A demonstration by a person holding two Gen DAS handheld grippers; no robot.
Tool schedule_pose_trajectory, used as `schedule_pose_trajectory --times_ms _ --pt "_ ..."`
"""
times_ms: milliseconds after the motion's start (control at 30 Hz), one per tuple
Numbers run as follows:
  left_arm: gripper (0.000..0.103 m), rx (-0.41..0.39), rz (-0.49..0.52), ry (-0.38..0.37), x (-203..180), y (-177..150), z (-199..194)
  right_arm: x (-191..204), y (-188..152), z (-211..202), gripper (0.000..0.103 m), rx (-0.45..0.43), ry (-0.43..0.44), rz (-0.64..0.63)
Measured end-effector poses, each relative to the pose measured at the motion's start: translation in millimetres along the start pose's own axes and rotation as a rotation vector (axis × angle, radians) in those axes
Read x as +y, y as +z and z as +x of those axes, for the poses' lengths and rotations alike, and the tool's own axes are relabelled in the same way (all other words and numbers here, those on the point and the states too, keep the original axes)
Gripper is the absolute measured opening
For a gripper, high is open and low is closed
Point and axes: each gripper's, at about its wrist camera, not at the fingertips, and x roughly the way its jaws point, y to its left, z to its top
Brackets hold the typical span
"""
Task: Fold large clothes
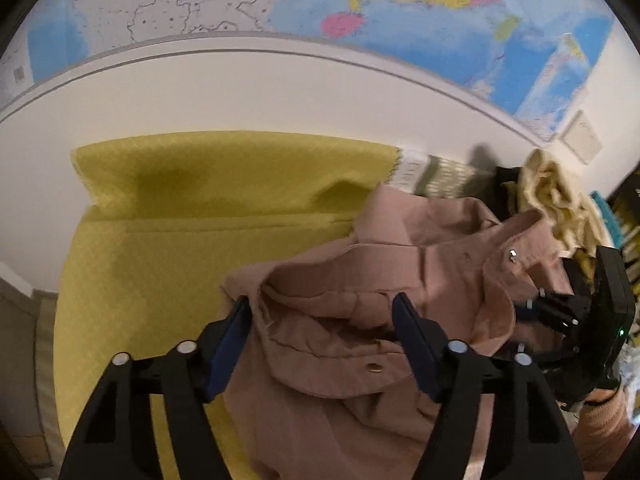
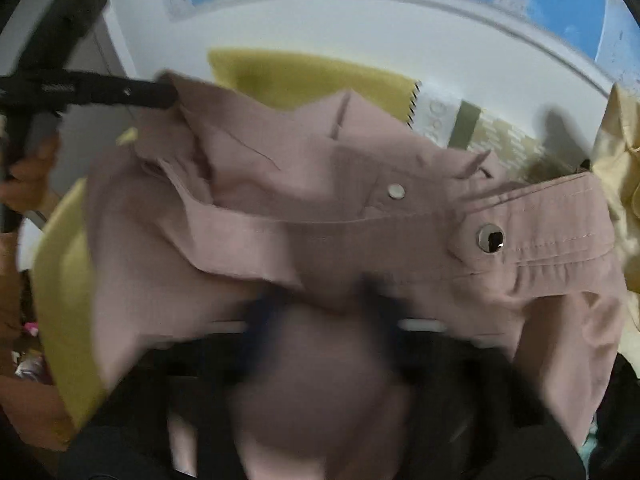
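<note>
Dusty-pink cotton garment with metal snap buttons (image 1: 360, 280): bunched, centre-right of frame, on a mustard-yellow cloth-covered table (image 1: 180, 240). Left gripper (image 1: 320, 320): jaws wide apart, fabric between them (not pinched). Right gripper (image 2: 320, 312): blurred under fabric; grip cannot be judged.
</note>
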Motion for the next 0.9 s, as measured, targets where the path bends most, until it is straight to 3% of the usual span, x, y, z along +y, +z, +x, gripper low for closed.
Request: schedule_pose_trajectory --times_ms 33,133,233,400,467,500,567,600,733,800,900 --pt "0.066 -0.009 -0.022 -0.017 1.6 2.9 0.3 -3.5 1.0 0.4 0.007 -0.010 -0.007 0.005" --pt "0.069 -0.057 -0.066 -0.082 4.8 8.6 -9.3 -30.2 10.5 -20.7 0.006 -0.111 -0.004 0.098" --pt "0.079 -0.130 -0.043 -0.067 3.9 6.9 -25.1 -51.5 25.9 -39.2 0.005 -0.203 -0.018 0.177" --pt "0.088 -0.106 0.053 0.060 -3.6 -11.4 -13.7 -74.7 40.8 5.9 0.015 -0.096 -0.066 0.286" --pt "0.090 -0.063 0.098 0.092 -4.4 -18.8 -2.4 -80.4 36.7 18.0 0.032 -0.060 -0.046 0.307" --pt "0.090 -0.038 0.118 0.144 -4.5 -25.1 6.2 -81.4 34.3 16.7 0.037 -0.068 -0.032 0.311" --pt "0.090 0.003 0.135 0.182 0.5 -32.6 15.5 -79.7 27.1 0.4 0.055 -0.110 -0.010 0.297" --pt "0.090 0.009 0.127 0.182 4.1 -35.2 16.9 -77.4 21.1 -14.4 0.059 -0.140 -0.011 0.288" --pt "0.091 -0.006 0.054 0.111 30.2 -49.5 3.8 -70.2 -7.3 -69.6 0.068 -0.251 -0.051 0.247" --pt "0.094 -0.022 0.024 0.075 40.2 -58.8 -5.2 -75.5 -30.3 -84.6 0.071 -0.255 -0.073 0.257" --pt "0.096 -0.024 0.007 0.010 45.9 -78.3 -11.9 -89.5 -70.9 -91.4 0.089 -0.234 -0.053 0.328"
